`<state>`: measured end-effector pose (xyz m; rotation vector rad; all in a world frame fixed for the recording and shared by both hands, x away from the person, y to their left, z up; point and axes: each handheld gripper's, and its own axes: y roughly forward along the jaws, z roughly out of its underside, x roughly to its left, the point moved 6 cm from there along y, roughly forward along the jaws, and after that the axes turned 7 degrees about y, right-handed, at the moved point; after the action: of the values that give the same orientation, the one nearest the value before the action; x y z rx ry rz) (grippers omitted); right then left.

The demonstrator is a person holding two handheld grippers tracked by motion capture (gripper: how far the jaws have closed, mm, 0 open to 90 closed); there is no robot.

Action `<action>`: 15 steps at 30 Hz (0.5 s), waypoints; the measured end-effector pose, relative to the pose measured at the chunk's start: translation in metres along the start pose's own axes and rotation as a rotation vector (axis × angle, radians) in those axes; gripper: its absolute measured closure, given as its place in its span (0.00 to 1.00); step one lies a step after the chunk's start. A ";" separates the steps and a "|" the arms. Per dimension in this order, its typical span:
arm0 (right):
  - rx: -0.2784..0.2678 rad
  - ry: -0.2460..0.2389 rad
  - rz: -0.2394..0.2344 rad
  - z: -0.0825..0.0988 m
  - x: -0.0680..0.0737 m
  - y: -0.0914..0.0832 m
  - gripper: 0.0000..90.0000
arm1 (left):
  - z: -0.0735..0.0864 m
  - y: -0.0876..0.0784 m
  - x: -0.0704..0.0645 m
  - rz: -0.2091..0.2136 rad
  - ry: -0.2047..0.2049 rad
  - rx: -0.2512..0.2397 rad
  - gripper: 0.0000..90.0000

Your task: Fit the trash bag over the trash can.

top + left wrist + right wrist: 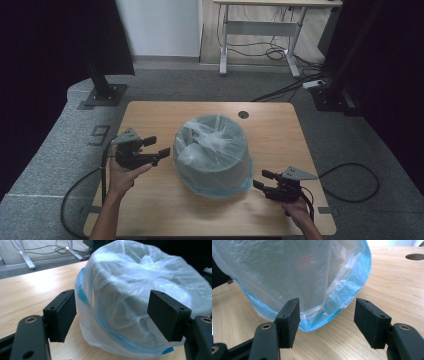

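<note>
Grey bin standing at centre of wooden table, wrapped in translucent plastic bag with blue hem gathered around base. Bag film bunched and knotted across top of bin. In high view, left gripper held beside bin's left flank, near but clear of bag, jaws apart with nothing between them. Left gripper view: both black pads standing wide, bag ahead of them, untouched. Right gripper held low at bin's lower right, just beside blue hem, jaws likewise spread. Right gripper view: pads separated, bag's blue edge resting on table just ahead of the gap, not pinched. Round cable hole in tabletop behind bin. Cables trailing from both grippers over table edge to grey floor.
</note>
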<state>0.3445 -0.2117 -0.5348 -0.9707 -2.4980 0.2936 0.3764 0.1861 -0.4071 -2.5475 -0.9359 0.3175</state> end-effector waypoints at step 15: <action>-0.030 0.030 0.021 -0.002 -0.004 -0.005 0.39 | -0.049 0.024 -0.030 0.071 0.075 0.074 0.23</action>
<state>0.3452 -0.2184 -0.5321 -1.0063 -2.4736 0.2469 0.3845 0.1354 -0.3716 -2.5102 -0.7935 0.2702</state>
